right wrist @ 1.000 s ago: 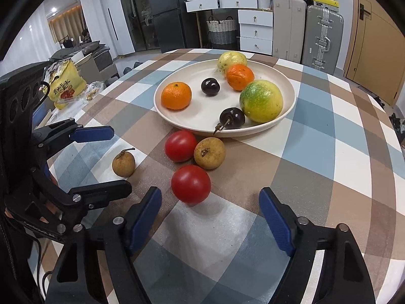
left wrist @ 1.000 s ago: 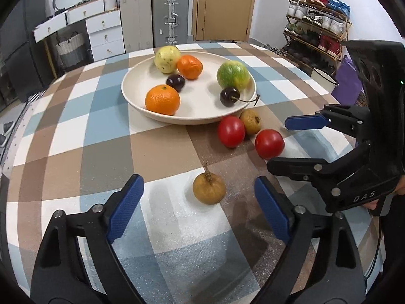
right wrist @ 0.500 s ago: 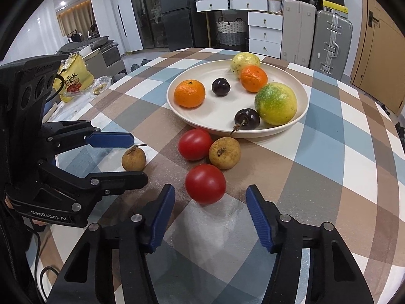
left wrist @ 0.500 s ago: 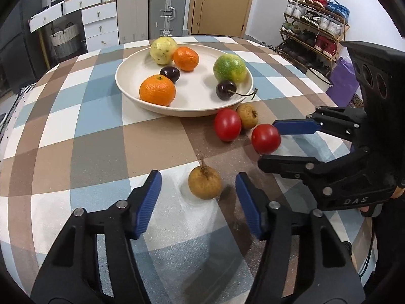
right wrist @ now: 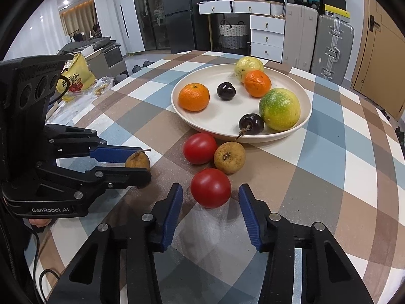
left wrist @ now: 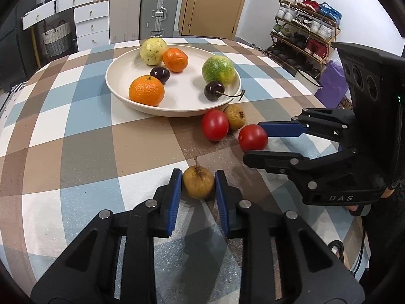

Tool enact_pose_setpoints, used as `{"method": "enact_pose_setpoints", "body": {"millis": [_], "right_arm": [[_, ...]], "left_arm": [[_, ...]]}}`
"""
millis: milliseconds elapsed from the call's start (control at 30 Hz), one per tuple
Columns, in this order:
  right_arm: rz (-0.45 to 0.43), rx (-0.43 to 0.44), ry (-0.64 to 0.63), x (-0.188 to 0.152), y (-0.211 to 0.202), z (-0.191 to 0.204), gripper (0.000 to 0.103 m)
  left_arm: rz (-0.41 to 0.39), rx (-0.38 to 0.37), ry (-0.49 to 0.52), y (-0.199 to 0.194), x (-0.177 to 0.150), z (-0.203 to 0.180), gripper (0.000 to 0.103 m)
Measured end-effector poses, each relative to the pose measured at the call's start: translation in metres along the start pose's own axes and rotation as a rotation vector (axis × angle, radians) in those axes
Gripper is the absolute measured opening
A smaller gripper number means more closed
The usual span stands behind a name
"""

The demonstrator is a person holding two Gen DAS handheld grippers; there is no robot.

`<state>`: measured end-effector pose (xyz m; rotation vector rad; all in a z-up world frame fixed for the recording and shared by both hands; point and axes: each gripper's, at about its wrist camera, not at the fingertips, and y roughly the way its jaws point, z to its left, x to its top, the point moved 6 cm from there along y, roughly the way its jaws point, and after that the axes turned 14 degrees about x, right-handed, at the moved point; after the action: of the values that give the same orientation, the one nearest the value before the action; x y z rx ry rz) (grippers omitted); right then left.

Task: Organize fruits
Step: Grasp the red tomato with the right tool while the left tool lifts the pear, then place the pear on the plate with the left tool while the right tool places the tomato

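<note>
A cream plate holds two oranges, two dark cherries, a yellow fruit and a green fruit. On the checked tablecloth lie a red tomato, a brown fruit, a second tomato and a stemmed brown fruit. My left gripper is shut on the stemmed brown fruit, which rests on the cloth. My right gripper is open around the second tomato, its pads a little apart from it. The plate also shows in the right wrist view.
The round table's right edge lies near a shoe rack. Suitcases and white drawers stand behind the table. A yellow bag lies on a surface at the left.
My left gripper moved forward and closed on the stemmed brown fruit. My right gripper moved forward and narrowed around the second tomato.
</note>
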<state>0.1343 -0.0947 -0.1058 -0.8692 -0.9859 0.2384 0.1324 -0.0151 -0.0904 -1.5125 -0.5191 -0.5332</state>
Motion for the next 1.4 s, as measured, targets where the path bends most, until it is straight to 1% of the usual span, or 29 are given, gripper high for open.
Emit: {"method": "enact_pose_setpoints", "body": {"millis": [200,267,300,600,867,1000,1233,1400], "right_arm": [[-0.002,0.005,0.004,0.000,0.000,-0.001,0.042],[-0.001,0.000,-0.001,0.000,0.000,0.000,0.033],[-0.001,-0.002,-0.005,0.000,0.000,0.000,0.033],[-0.030,0.021,-0.025,0.002,-0.006,0.007,0.032],[-0.124,0.036,-0.032,0.012,-0.024,0.009,0.032],[-0.156,0.030,-0.030,0.016,-0.033,0.008,0.032],[-0.221,0.032,-0.022,0.029,-0.052,0.007,0.032],[-0.260,0.020,-0.016,0.042,-0.066,0.006,0.032]], "left_arm": [[-0.002,-0.003,-0.008,-0.001,0.000,0.001,0.023],[-0.002,-0.004,-0.010,-0.001,0.000,0.001,0.024],[-0.001,-0.003,-0.011,-0.001,0.000,0.001,0.024],[-0.024,0.002,-0.023,-0.004,0.002,0.004,0.024],[-0.079,0.028,-0.033,-0.013,0.008,0.008,0.024],[-0.108,0.052,-0.053,-0.019,0.014,0.012,0.024],[-0.187,0.076,-0.093,-0.042,0.032,0.023,0.024],[-0.222,0.085,-0.118,-0.051,0.049,0.027,0.024]]}}
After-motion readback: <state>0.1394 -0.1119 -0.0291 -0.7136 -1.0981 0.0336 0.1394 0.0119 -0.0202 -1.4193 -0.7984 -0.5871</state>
